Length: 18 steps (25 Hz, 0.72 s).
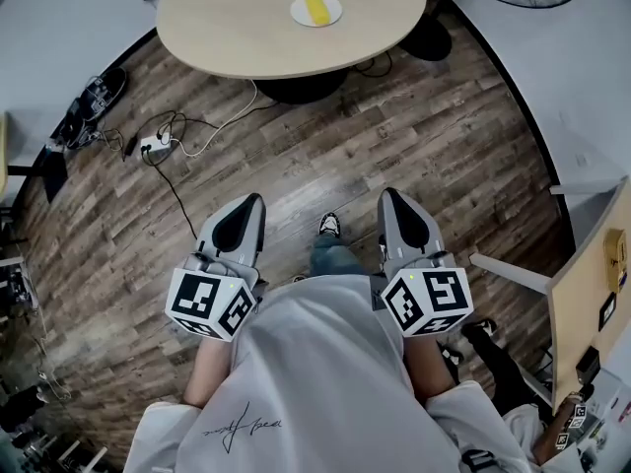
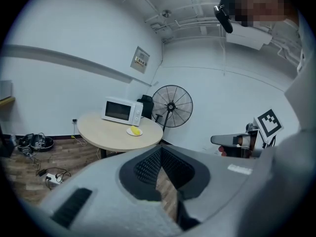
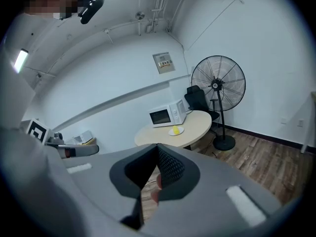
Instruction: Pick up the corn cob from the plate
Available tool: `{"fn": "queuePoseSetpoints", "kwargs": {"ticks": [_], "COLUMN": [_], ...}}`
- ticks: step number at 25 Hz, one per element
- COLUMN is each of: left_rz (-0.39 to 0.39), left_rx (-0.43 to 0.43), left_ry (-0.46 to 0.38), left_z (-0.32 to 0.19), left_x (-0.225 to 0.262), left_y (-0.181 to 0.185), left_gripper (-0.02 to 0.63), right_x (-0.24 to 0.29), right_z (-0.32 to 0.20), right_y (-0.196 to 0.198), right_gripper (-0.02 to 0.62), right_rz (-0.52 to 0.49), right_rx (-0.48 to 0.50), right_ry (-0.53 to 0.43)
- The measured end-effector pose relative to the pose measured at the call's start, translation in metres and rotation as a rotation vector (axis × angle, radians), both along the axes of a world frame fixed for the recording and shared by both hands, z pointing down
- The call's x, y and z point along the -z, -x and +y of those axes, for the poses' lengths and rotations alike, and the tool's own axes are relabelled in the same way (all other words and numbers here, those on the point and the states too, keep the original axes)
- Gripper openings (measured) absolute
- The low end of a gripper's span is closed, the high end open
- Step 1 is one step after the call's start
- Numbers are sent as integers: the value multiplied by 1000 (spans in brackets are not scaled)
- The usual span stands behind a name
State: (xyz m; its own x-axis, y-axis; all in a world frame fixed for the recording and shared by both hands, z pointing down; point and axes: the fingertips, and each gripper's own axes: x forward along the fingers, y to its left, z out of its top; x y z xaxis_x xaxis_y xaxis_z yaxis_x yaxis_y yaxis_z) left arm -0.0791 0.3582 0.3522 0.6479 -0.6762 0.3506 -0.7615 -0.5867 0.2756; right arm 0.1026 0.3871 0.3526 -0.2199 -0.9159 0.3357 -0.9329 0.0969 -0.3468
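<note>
The corn cob (image 1: 315,6) lies on a small white plate (image 1: 334,12) on the round beige table (image 1: 256,37), at the top centre of the head view and well apart from both tools. The left gripper (image 1: 258,197) is at the lower left of the centre, and its jaws are together with nothing between them. The right gripper (image 1: 387,192) is at the lower right of the centre, its jaws also pressed together and empty. Each gripper carries a cube with black and white square markers, which are patterns and not letters. In the left gripper view a white microwave (image 2: 121,110) stands on the table just beside the plate, and a black fan (image 2: 172,106) stands behind it. A small panel (image 2: 141,59) on the wall has some print, too small to read. The person's white shirt (image 1: 315,363) bears a thin handwritten script in the lower left, which I cannot read. No brand name is legible on the microwave.
</note>
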Motion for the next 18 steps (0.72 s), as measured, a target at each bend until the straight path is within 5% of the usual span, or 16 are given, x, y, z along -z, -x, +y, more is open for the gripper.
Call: {"fn": "queuePoseSetpoints", "kwargs": {"ticks": [18], "left_rz": [-13], "left_rx": [50], "left_ry": [-16], "left_z": [-70], "left_x": [-4], "left_y": [-49], "left_gripper": [-9], "right_x": [-21], "right_z": [-62], "right_y": [-49], "right_gripper": [11], "right_rz": [13], "right_rx": [96], "right_ry": [70]}}
